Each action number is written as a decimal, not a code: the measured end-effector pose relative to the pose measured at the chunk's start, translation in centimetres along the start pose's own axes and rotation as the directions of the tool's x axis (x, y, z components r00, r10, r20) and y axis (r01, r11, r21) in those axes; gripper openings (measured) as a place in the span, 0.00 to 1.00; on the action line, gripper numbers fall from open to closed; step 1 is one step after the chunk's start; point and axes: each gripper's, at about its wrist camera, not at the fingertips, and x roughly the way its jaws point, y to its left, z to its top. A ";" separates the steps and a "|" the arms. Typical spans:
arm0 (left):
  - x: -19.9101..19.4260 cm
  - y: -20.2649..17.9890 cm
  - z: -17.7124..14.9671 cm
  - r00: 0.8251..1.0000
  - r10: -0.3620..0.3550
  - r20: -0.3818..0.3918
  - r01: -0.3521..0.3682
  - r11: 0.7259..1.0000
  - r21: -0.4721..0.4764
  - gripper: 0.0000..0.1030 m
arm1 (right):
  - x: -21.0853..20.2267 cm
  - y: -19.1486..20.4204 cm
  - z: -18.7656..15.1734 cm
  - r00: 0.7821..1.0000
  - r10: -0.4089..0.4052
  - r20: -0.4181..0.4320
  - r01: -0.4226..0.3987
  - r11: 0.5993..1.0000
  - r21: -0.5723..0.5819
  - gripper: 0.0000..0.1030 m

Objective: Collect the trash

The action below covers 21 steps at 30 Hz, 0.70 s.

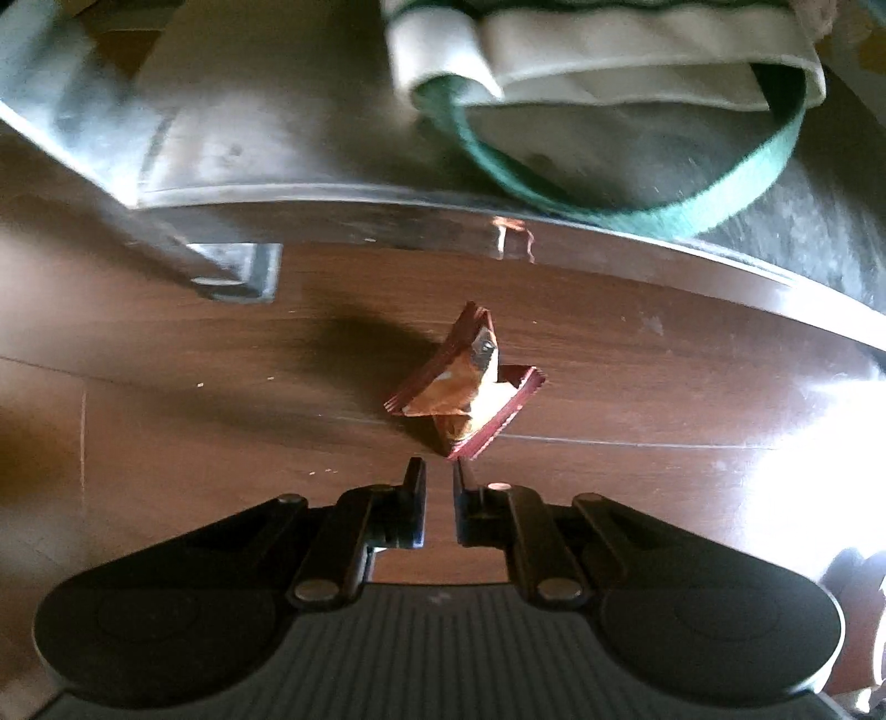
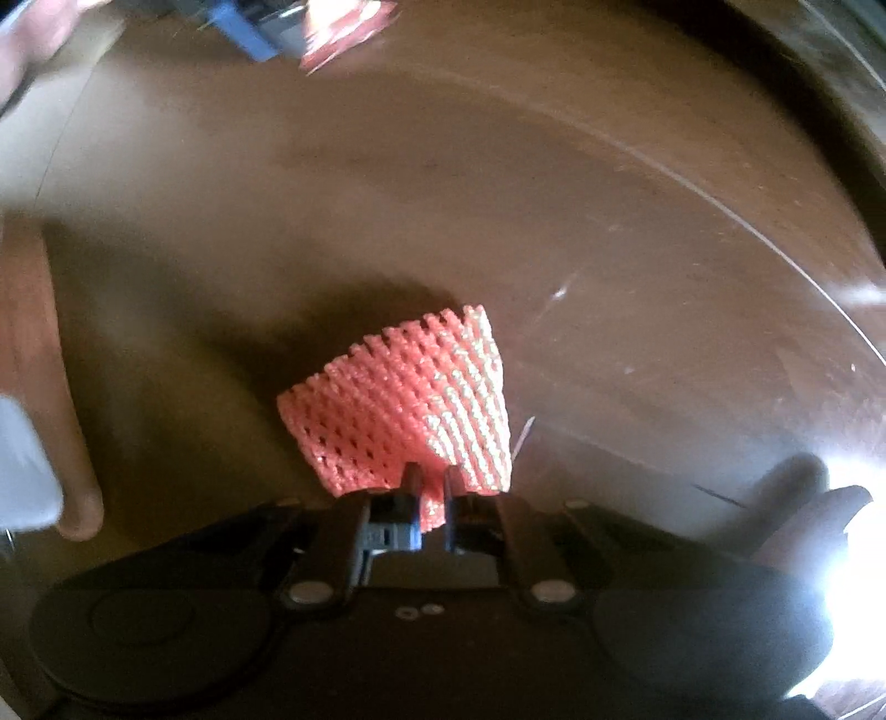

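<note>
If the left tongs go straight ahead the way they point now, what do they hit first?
The crumpled brown wrapper, lying on the wooden surface just past the left tongs, whose narrow gap lines up with its near corner. Depth is uncertain; they may pass above it.

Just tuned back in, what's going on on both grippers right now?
The right gripper is shut on a pink foam mesh fruit sleeve, held over the brown wooden tabletop. The left gripper is nearly closed, and the crumpled red-brown foil wrapper sits at its fingertips; whether it is pinched is unclear. A cream tote bag with green strap lies beyond the table edge.
</note>
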 end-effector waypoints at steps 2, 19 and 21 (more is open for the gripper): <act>-0.4 0.5 -0.1 1.000 -0.008 0.001 0.008 1.000 -0.012 0.09 | -1.2 -1.2 0.7 0.999 0.018 0.027 -0.019 0.998 0.056 0.06; 0.3 0.1 0.8 0.996 -0.030 0.081 0.046 0.978 -0.202 0.53 | -2.4 -3.5 1.9 0.994 0.073 0.076 -0.088 0.972 0.216 0.06; 0.5 0.2 1.1 0.996 -0.010 0.092 0.032 0.969 -0.245 0.53 | -2.3 -3.7 1.8 0.995 0.075 0.072 -0.090 0.970 0.224 0.07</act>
